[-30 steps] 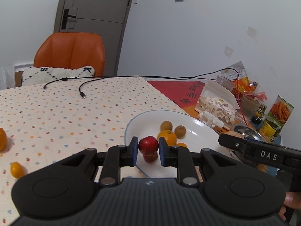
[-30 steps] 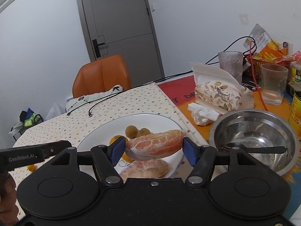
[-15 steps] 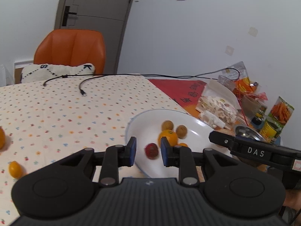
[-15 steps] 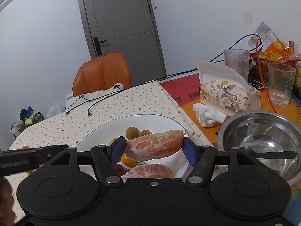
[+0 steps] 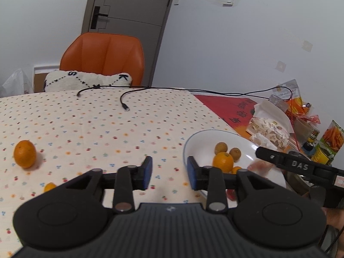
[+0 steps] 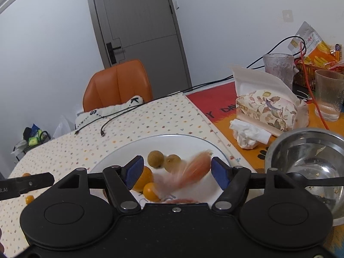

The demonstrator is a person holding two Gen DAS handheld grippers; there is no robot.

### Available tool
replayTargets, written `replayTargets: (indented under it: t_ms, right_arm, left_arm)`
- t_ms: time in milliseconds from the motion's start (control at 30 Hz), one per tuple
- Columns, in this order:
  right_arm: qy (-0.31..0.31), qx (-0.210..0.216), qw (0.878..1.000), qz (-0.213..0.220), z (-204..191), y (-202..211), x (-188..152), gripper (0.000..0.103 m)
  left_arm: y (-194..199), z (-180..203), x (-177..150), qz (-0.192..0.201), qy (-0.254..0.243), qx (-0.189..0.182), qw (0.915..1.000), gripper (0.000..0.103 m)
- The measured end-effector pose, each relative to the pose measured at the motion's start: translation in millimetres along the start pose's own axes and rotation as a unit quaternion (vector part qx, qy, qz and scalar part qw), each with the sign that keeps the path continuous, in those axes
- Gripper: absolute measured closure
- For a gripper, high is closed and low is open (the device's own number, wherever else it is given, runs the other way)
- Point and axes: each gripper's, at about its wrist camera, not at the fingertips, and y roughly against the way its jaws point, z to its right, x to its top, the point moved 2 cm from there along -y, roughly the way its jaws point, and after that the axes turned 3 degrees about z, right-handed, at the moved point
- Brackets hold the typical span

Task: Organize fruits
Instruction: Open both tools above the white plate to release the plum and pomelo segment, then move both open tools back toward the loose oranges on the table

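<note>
A worktop (image 5: 90,129) under a cloth dotted with small flowers fills the room's foreground, with an orange chair (image 5: 103,60) and a grey door (image 6: 137,25) behind it. The left claw (image 5: 169,173) stands wide open over the cloth, holding nothing, just beside the rim of a white plate (image 5: 194,138). A mandarin (image 5: 24,153) and a smaller orange fruit (image 5: 49,187) lie on the cloth well to its left. The right claw (image 6: 177,172) is also spread wide above the plate; a peeled grapefruit segment (image 6: 193,169), smeared by motion blur, sits loose between its blue pads (image 6: 135,169), touching neither. On the plate rest two brown longans (image 6: 155,158), a mandarin and a small orange kumquat (image 6: 150,191). A steel bowl (image 6: 305,150) stands to the right of the plate.
</note>
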Motion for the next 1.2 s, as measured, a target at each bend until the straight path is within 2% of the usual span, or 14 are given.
replayTargets:
  t_ms: [33, 100, 300, 633, 867, 1200]
  right_arm:
    - [-0.001, 0.000, 1.000, 0.003, 0, 2, 0, 0.029]
    - [-0.005, -0.001, 1.000, 0.006, -1, 6, 1, 0.028]
    - [-0.017, 0.004, 1.000, 0.008, -4, 17, 1, 0.022]
    - [-0.011, 0.020, 1.000, 0.006, -29, 31, -7, 0.006]
    - [-0.012, 0.034, 0.999, 0.000, -45, 35, -14, 0.002]
    - [-0.001, 0.062, 0.998, -0.012, -73, 40, -24, 0.000]
  left_arm:
    - [1, -2, 0, 0.002, 0.001, 0.004, 1.0000, 0.060]
    - [5, -6, 1, 0.009, 0.004, 0.012, 0.9999, 0.046]
    - [17, -20, 3, 0.027, 0.014, 0.032, 0.9990, 0.024]
    - [36, -46, 4, 0.037, 0.026, 0.056, 0.9974, 0.018]
    - [53, -61, 5, 0.052, 0.034, 0.075, 0.9953, 0.012]
    - [74, -76, 6, 0.059, 0.030, 0.094, 0.9933, 0.010]
